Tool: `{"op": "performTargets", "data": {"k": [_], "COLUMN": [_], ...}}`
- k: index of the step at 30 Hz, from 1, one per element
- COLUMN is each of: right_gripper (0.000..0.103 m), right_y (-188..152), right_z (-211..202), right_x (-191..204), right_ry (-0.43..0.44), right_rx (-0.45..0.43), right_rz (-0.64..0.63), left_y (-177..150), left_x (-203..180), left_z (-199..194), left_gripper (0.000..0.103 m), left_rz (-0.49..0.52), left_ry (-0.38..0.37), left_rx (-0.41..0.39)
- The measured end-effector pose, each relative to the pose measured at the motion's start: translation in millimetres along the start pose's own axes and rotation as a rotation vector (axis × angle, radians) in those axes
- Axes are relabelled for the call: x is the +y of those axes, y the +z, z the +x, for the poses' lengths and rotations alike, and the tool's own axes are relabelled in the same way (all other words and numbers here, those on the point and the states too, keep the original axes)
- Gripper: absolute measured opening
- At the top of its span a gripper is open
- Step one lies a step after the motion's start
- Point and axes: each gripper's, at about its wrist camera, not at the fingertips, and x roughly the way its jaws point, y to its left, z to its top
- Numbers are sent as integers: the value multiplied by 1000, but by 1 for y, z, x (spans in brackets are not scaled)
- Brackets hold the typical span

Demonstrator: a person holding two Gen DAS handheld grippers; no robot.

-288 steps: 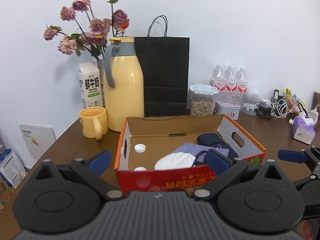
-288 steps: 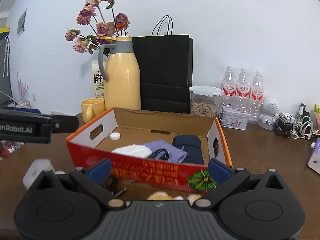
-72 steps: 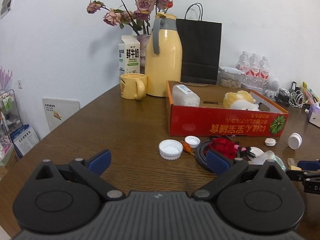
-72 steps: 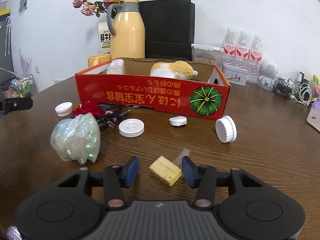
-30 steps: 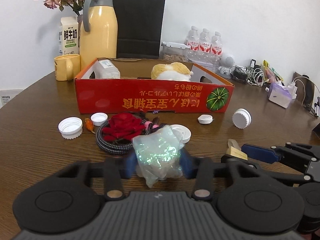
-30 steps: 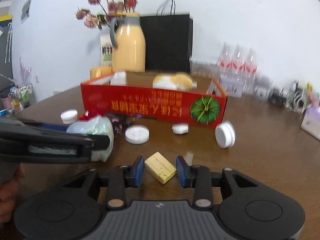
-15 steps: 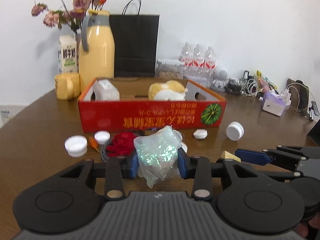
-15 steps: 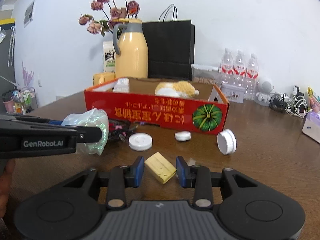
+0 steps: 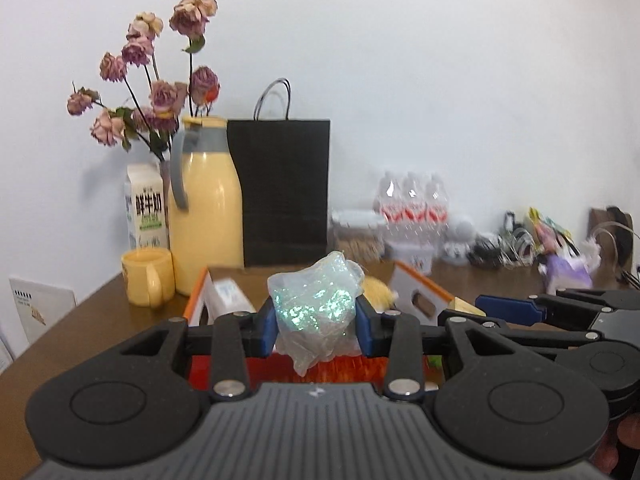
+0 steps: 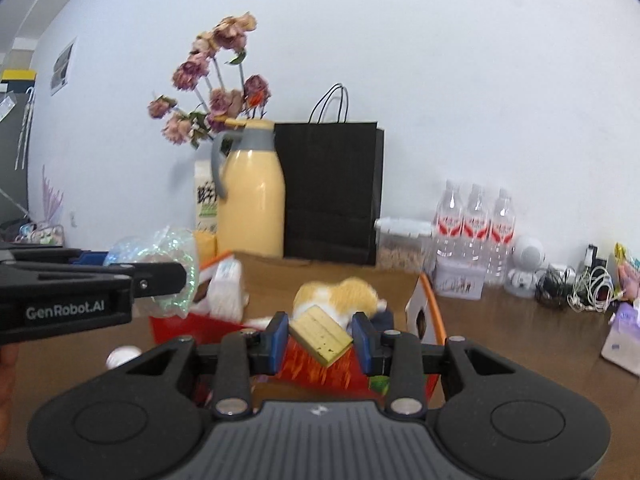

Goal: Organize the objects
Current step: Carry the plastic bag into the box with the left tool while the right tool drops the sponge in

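left gripper (image 9: 316,322) clamped on crumpled iridescent bag (image 9: 314,304), right gripper (image 10: 320,336) pinching yellow sponge (image 10: 320,334) w/ jaws partway in, both above red box (image 10: 430,308), thermos (image 10: 251,196) at 11 o'clock.

Glossy film, matt plastic and plain paper over a grained wood tabletop.

The crumpled clear iridescent plastic bag (image 9: 313,307) is thin, wrinkled film with green glints, clamped by the left hand-held gripper (image 9: 316,326) of matt black plastic with blue rubbery pads and small metal pins. The yellow porous sponge block (image 10: 321,335) looks rough and pitted in the right hand-held gripper (image 10: 320,340) of the same make. The red printed cardboard box (image 10: 320,374) has a raw brown inside. The tall cream-yellow thermos jug (image 9: 206,206) is smooth and shiny, the black paper carrier bag (image 9: 280,188) flat and matt. The brown wooden tabletop (image 9: 100,312) shows a fine grain with a low sheen.
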Motion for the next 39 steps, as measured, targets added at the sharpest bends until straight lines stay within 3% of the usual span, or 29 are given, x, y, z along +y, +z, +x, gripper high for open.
{"op": "performTargets", "data": {"k": [7,15,25,28,29,30,31,32,34,39], "right_gripper": [33,33,34,34,38,46,74,92,103,103], "right_y": [27,27,4,4,4,4,4,3,4,6], "right_z": [51,110,132,128,126,125,123,120,117,113], "right_x": [-13,-35,-46,-44,-44,-44,-44,-45,-49,-52], "right_ry": [-34,-53,-42,-31,-28,-26,-27,-40,-51,-32], "right_rx": [-8,57,110,107,108,107,103,92,80,76], "right_rz": [18,58,76,76,81,85,90,100,122,143], "left_y": [14,14,-3,-5,-5,-5,-5,-5,-2,0], "left_x": [9,17,17,15,16,16,17,20,28,32], "left_z": [53,107,135,133,132,131,129,128,128,125], "left_gripper": [38,38,39,47,60,81,87,103,103,103], "left_rz": [-28,-40,-8,7,9,7,-3,-14,-47,-65], "left_ry": [26,47,33,41,46,52,94,132,131,129], "left_rx": [26,44,102,95,91,89,77,63,54,54]}}
